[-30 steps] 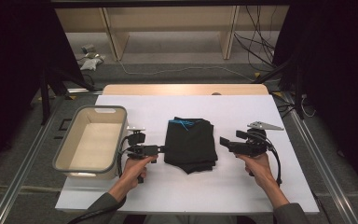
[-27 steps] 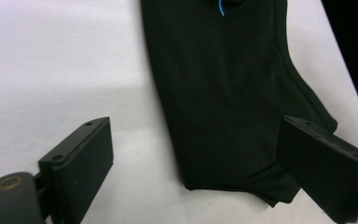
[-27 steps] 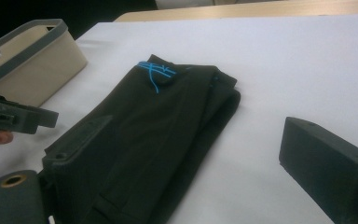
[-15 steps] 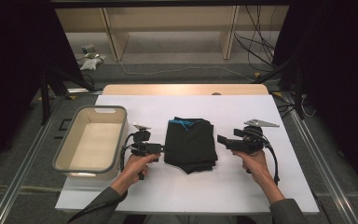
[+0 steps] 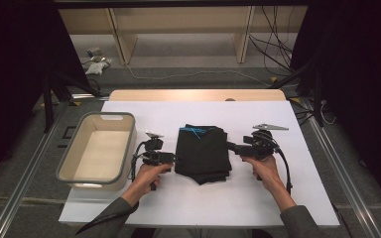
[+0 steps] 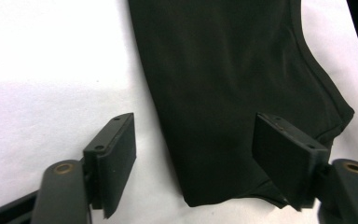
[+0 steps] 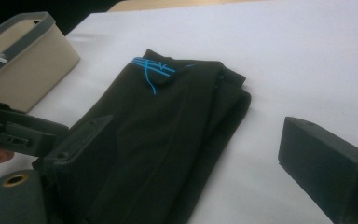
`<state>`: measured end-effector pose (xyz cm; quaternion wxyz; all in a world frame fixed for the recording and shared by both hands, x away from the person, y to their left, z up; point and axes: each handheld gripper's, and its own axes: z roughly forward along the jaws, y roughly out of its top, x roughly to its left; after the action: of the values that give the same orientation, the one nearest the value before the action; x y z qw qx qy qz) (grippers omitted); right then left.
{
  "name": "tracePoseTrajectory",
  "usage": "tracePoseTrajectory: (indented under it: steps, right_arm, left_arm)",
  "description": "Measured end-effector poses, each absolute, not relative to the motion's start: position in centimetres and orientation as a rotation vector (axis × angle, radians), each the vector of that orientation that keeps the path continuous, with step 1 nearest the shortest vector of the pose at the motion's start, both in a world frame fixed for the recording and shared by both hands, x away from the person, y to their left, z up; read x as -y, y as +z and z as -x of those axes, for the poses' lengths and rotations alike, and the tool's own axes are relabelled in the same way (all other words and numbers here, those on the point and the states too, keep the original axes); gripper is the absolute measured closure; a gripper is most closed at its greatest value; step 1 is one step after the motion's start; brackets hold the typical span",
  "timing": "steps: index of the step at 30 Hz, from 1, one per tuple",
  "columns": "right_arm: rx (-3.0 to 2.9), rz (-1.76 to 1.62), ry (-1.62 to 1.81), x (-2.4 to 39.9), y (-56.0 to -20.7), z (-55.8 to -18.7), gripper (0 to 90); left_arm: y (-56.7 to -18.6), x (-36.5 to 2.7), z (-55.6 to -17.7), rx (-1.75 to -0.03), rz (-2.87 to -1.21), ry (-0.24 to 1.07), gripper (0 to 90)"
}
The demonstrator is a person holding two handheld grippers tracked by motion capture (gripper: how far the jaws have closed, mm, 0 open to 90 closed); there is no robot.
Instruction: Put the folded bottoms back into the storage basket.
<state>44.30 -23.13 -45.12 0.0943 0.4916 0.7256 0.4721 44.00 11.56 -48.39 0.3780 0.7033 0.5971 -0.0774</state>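
flanking the folded black garment (image 5: 202,153) from both sides, the two grippers sit low on the white counter (image 5: 297,198), which looks like a setup for lifting the bundle evenly so its folds stay together. the garment lies in the middle of the counter, just right of the beige bin (image 5: 99,151), with its blue-striped end pointing away from the person. the left gripper (image 5: 172,158) is at the garment's left edge; its fingers (image 6: 116,154) have just been closing, yet a clear gap remains and the near corner of the cloth lies between them without being pinched. the right gripper (image 5: 232,147) is at the garment's right edge, its fingers (image 7: 324,165) spread wide, one over the cloth and one over bare counter beside it, gripping nothing. the bin, judged by its nearness, may be where the garment goes.
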Motion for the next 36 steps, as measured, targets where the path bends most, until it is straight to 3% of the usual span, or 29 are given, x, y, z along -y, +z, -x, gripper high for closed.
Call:
tracePoseTrajectory:
  steps: [13, 22, 36]
  right_arm:
    - [-2.209, -1.508, 1.336, 21.9, -45.4, -45.7, 13.4]
    - [-2.268, -1.604, 1.234, 21.0, -45.7, -47.1, 15.8]
    - [-2.373, -1.737, 0.98, 18.3, -47.5, -50.0, 19.5]
  left_arm:
    - [-48.6, -10.6, -44.0, -1.5, -1.833, -0.176, 52.7]
    - [-48.4, -10.6, -43.9, -1.5, -1.82, -0.15, 75.4]
    - [-48.3, -10.7, -43.9, -1.479, -1.831, -0.15, 78.6]
